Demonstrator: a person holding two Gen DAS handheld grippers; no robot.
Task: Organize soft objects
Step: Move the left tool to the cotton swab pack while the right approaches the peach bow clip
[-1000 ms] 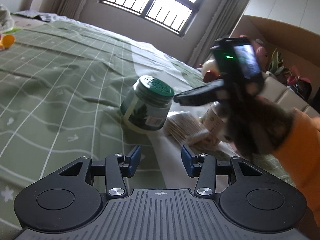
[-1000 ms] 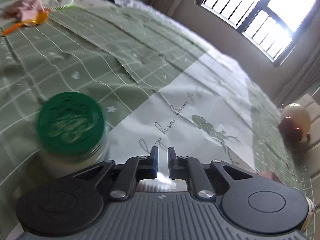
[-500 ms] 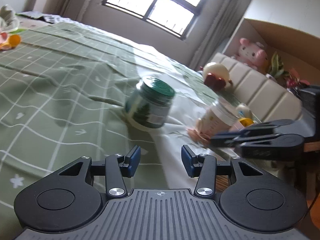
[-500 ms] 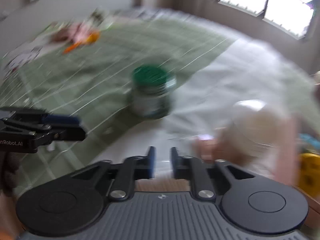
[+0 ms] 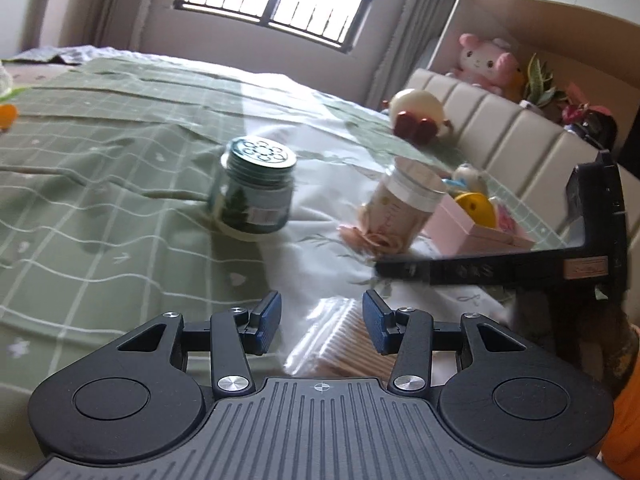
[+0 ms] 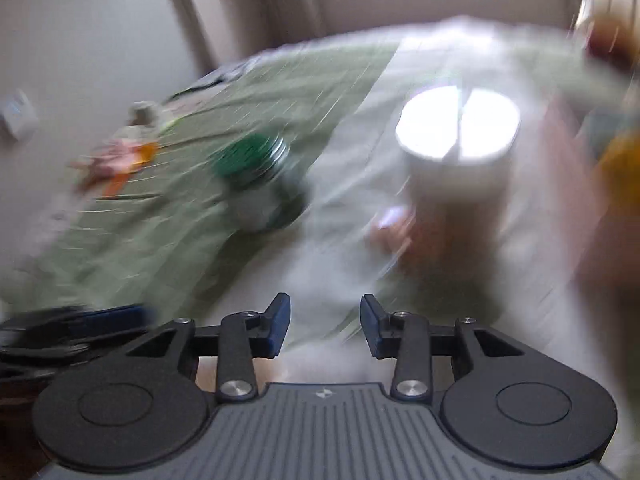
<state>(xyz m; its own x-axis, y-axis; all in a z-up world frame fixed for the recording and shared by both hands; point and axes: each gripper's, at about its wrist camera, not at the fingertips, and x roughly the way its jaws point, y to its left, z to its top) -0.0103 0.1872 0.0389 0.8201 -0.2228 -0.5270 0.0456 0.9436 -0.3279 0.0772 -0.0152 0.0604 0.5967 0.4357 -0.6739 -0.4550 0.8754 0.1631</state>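
— Green checked bedding [image 5: 100, 184] carried everything; why was the left gripper [image 5: 320, 322] so low?

— It hovered with jaws apart over the bag of cotton swabs [image 5: 340, 340], probably lining up a grab.

— And the right gripper [image 6: 322, 326]?

— Also spread, empty, facing the clear canister [image 6: 456, 184]. Contents looked tan, though blurred. The green-lidded jar [image 5: 256, 192] stood apart, contents unclear.

Bare bedspread [image 5: 100, 216] left of green-lidded jar [image 5: 256, 192]; cluttered right.
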